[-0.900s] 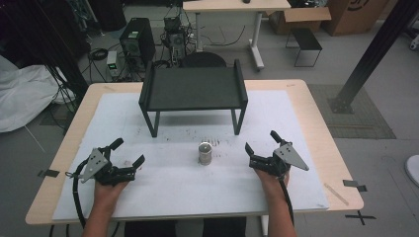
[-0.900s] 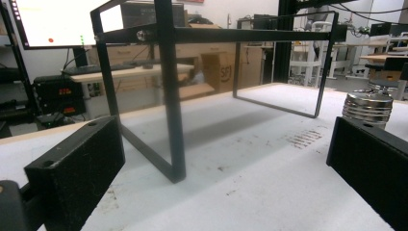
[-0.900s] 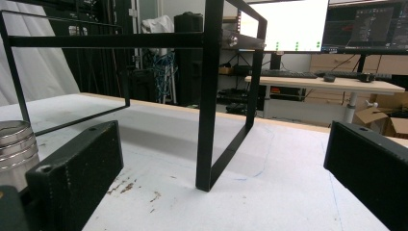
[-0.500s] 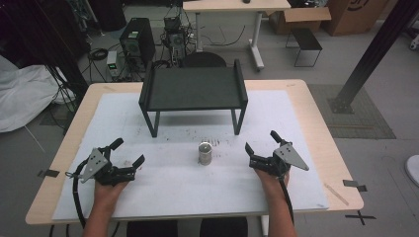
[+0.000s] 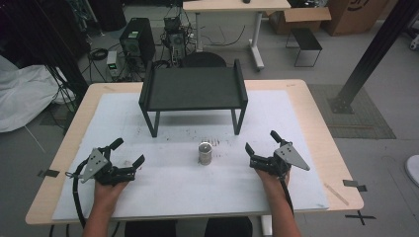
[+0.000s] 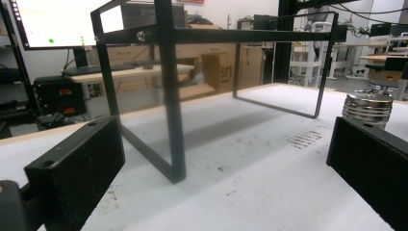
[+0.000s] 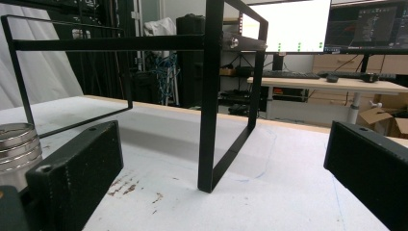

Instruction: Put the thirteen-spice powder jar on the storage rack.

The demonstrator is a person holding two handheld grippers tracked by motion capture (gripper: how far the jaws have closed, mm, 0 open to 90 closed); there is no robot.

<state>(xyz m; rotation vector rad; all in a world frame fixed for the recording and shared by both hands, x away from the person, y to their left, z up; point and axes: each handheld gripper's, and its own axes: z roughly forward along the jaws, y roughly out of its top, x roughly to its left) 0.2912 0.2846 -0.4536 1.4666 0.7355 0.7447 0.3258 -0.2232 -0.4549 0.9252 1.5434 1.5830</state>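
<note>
Far left on the white tabletop (image 5: 163, 197): left tool (image 5: 129, 153) resting low, jaws spread wide, nothing between them, pointing forward and slightly inward. Just ahead of it in the left gripper view, the near leg of the black metal stand (image 6: 173, 96), with the rest of the frame running off toward the back.

Centre: small ribbed metal cylinder (image 5: 205, 153) standing upright on the tabletop, long axis vertical, in front of the black metal stand and apart from its legs. Seen at the right edge of the left gripper view (image 6: 368, 107) and at the left edge of the right gripper view (image 7: 17, 144), so lying inward of both tools, roughly midway between them.

Right: right tool (image 5: 261, 144) also down low, jaws spread wide and empty, aimed forward past the stand's right leg. Looks marginally nearer the cylinder than the left one, though too close to call firmly. Either way, likely a sideways swing inward rather than a straight push ahead.

Hard to make out: cylinder's lower part cut off behind a black jaw in both gripper views; its base contact unseen there. Brownish smudges on the tabletop near it, nature unclear.
</note>
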